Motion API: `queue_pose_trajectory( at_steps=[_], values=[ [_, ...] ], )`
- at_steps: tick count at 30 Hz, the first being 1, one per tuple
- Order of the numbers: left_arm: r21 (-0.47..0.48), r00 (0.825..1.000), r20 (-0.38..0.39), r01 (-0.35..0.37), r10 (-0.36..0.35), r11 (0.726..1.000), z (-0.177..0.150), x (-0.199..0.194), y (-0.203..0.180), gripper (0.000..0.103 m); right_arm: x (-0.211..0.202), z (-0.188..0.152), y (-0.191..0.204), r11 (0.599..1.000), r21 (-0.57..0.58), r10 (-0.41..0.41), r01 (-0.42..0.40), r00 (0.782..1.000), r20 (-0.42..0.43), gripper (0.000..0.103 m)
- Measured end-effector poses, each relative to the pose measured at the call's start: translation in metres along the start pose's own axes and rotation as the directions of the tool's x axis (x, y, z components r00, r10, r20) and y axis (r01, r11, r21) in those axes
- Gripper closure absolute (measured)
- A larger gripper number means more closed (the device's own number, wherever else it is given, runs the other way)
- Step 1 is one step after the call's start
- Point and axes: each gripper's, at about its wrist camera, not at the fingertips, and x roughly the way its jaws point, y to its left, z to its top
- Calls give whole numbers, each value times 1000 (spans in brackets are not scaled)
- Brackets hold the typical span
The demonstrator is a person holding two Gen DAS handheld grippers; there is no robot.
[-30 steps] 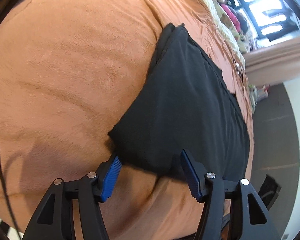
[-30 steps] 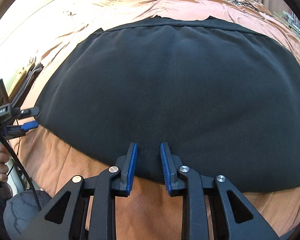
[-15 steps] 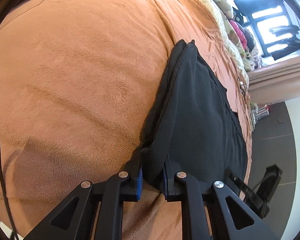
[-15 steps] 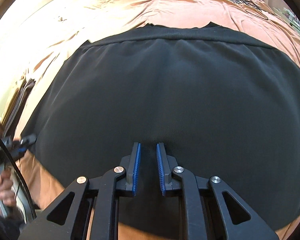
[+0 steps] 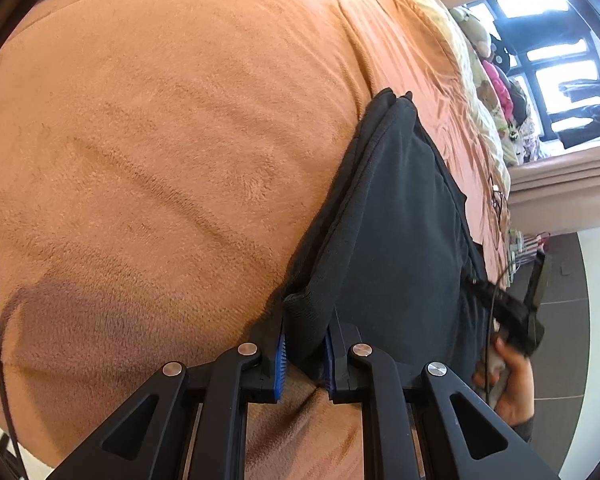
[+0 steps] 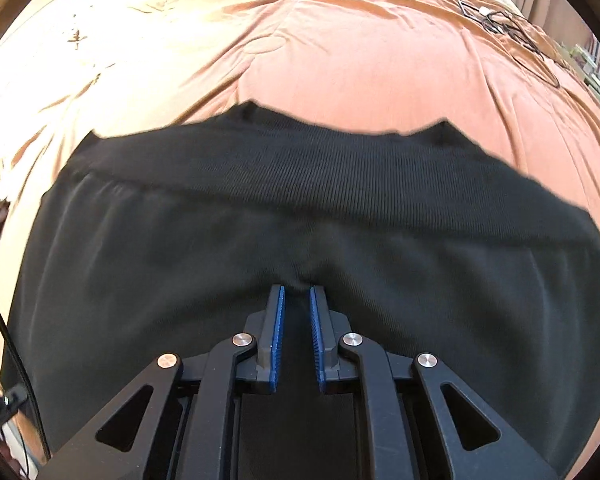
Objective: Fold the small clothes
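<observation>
Black knit garment [image 5: 400, 240] with a ribbed band lies spread on the orange plush blanket [image 5: 160, 140] that covers the bed. In the left wrist view the left tool [image 5: 305, 350] has its two blue-padded fingers pressed onto a near corner of the cloth, pinching a bunched, layered edge that rises off the blanket between the pads. From that corner the folded edge of the garment runs away toward the far side, with bare blanket to its left. At the right of the same view a hand [image 5: 508, 380] grips the handle of the other black tool beside the garment's right edge.

In the right wrist view the black garment [image 6: 300, 220] fills the near half of the picture, its ribbed band [image 6: 320, 168] lying across the far side, with the orange blanket [image 6: 360, 52] beyond it. The right tool [image 6: 297, 300] sits over the middle of the cloth with its blue pads close together, nipping a small ridge of fabric that puckers at the tips. A thin black cable [image 6: 4, 340] hangs at the left edge.
</observation>
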Motion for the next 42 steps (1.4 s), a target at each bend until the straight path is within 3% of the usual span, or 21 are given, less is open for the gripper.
queue_pose_trajectory(
  at_steps=[6,11,19,25,34,42],
  values=[
    [-9,1000,-2,22,-22,1000,1,3,7,88,19,22,10,999,-20,-37,37,999,-4,96],
    [3,999,-10,47,-47,999,2,1,10,88,16,13,20,998,-26,-52,52,998,-19,96],
    [10,989,-36,144,-144,990,7,-4,17,90,-16,-44,50,997,-65,-39,39,999,6,96],
    [27,971,-61,233,-231,972,7,-14,16,90,-28,-95,55,999,-49,-20,19,1000,-19,96],
    [73,949,-62,314,-310,947,10,-35,-17,91,-39,-168,73,998,-36,44,-46,998,-47,96],
    [169,949,-39,316,-314,934,9,-56,-64,91,-71,-171,64,993,12,119,-120,992,46,96]
  ],
)
